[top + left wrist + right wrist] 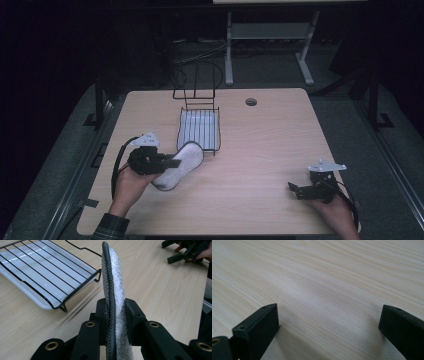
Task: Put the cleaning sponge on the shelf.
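Observation:
A white, fuzzy insole (189, 158) with a dark edge is clamped on its edge in my left gripper (176, 163) at the front left of the table. It points toward the wire rack. In the left gripper view the insole (117, 277) stands upright between the two black jaws, and my left gripper (115, 308) is shut on it. My right gripper (295, 191) rests low at the front right, held by a hand. In the right gripper view my right gripper (329, 315) is open with nothing but bare wood between its jaws. The right gripper (185, 252) also appears far off in the left gripper view.
A black wire rack on a white tray (199, 129) sits mid-table, just beyond the insole; the same rack (37, 270) lies left of the jaws. A black wire stand (196, 85) rises behind it. A cable hole (251, 102) marks the far edge of the wooden table (270, 145).

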